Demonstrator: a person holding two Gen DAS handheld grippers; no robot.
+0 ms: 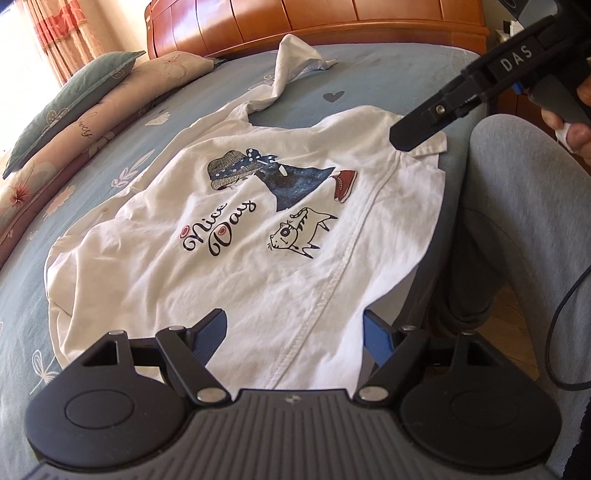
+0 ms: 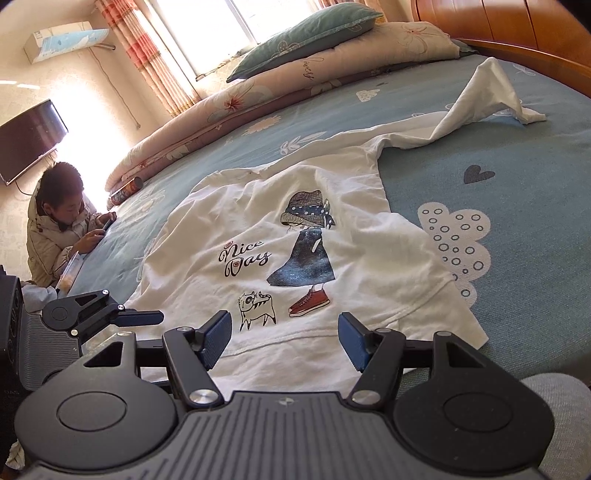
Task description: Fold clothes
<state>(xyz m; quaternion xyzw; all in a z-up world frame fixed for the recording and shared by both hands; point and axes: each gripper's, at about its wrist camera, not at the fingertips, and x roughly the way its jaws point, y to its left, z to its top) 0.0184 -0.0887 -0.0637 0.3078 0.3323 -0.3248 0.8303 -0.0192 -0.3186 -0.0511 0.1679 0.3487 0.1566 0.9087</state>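
While it lies spread face-up on the blue patterned bedsheet, the white cotton T-shirt printed with a girl, a cat and "Nice Day" has its hem nearest both tools and one long sleeve trailing off toward the wooden headboard. Over that hem the left gripper stands with its blue-padded jaws wide and cloth between them, though whether the pads touch the fabric is hard to judge from this angle. The right gripper hovers over the hem too, jaws apart and holding nothing. From the left wrist, the right tool shows as a black finger lying at the shirt's far right corner, with the person's hand on its handle and a grey trouser leg beside the bed. From the right wrist, the left tool appears at the shirt's left edge, and farther out are a seated person in a beige jacket, a dark wall television, striped curtains and stacked floral pillows.
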